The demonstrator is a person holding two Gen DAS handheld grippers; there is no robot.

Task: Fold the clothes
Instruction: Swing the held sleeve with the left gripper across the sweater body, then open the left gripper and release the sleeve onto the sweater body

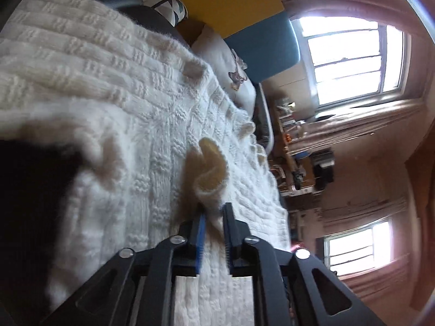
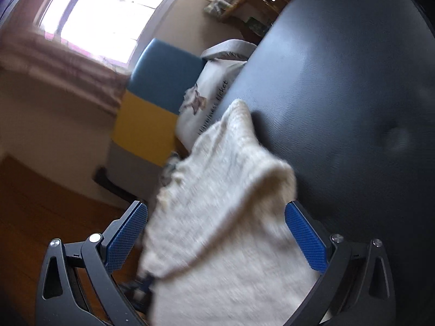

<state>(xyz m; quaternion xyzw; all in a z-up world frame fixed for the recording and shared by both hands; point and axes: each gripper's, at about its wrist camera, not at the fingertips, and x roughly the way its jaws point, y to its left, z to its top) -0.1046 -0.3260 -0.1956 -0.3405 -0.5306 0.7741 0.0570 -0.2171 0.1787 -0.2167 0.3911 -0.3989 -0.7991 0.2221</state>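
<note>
Sweater: a cream cable-knit sweater [image 1: 114, 87] lies spread over a dark padded leather seat [image 2: 339, 87]; in the left wrist view it fills most of the picture; in the right wrist view one part of it [image 2: 217, 203] lies between the fingers and reaches up onto the seat, blurred
Left tongs [image 1: 213, 217]: jaws a narrow gap apart; a small rolled-up pinch of the knit [image 1: 208, 174] stands between the blue pads [image 1: 201, 231]; whether the pads press on it I cannot tell
Right tongs [image 2: 217, 225]: jaws spread wide; blue pads [image 2: 304, 236] on either side of the cloth; the pads do not squeeze it
Seat: black, dimpled, with one button tuft showing in the right wrist view
Beyond the seat: a white cushion [image 2: 201, 100] with a printed figure and lettering; a block of blue [image 2: 165, 73] above yellow [image 2: 144, 127]
Room: bright windows [image 1: 350, 57] with pinkish curtains [image 1: 353, 0]; wooden floor [image 2: 40, 203]; cluttered shelves [image 1: 293, 146] beyond the seat
</note>
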